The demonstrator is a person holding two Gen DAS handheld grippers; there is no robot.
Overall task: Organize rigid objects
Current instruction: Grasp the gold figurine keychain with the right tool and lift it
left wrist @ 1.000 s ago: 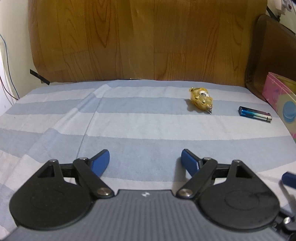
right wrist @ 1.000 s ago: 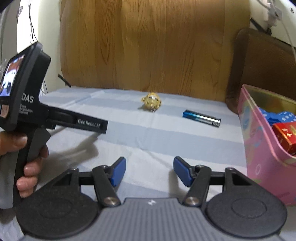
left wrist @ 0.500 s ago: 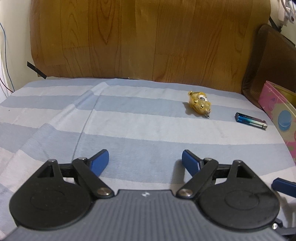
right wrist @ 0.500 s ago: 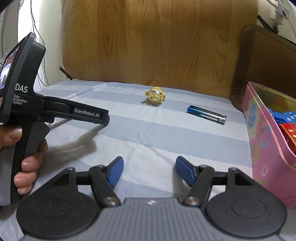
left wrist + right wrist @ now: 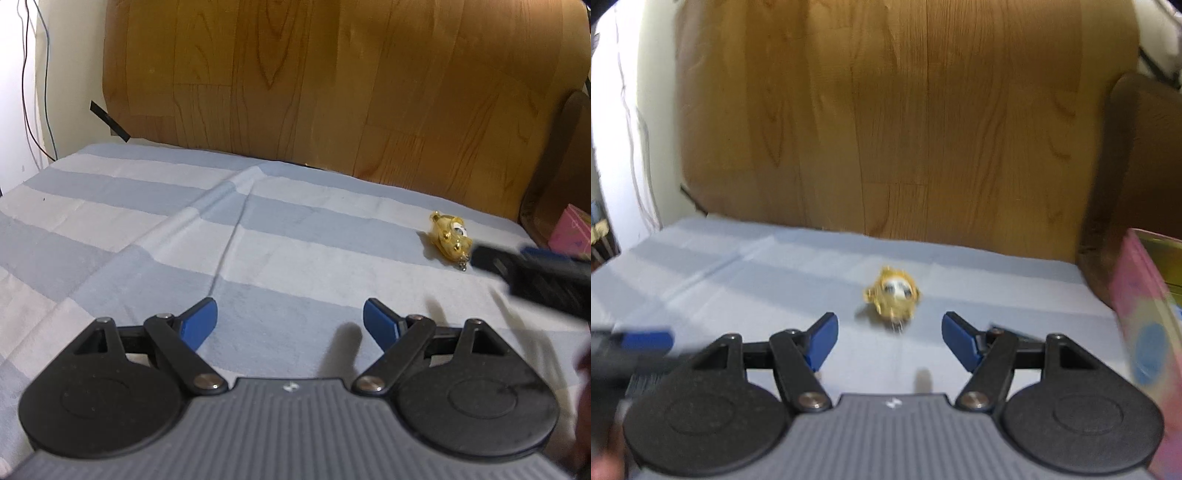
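**Approach to the gold toy**

On the striped cloth point(image 5: 775, 273), the gold toy point(image 5: 892, 297) lies just ahead of the right gripper point(image 5: 889, 341), jaws spread and empty. Left gripper point(image 5: 290, 325) likewise spread, idle. Step: approach. Next: advance to straddle the toy, close, then carry to the pink box point(image 5: 1145, 317).

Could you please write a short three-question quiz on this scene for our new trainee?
1. True or false: the right gripper is shut on the gold toy.
2. Which gripper has the toy lying centred ahead of its open fingers: A) left gripper, B) right?
3. Fill in: the toy lies on a blue-and-white ____ cloth.

Key: 1. False, it is open and short of the toy. 2. B. 3. striped.
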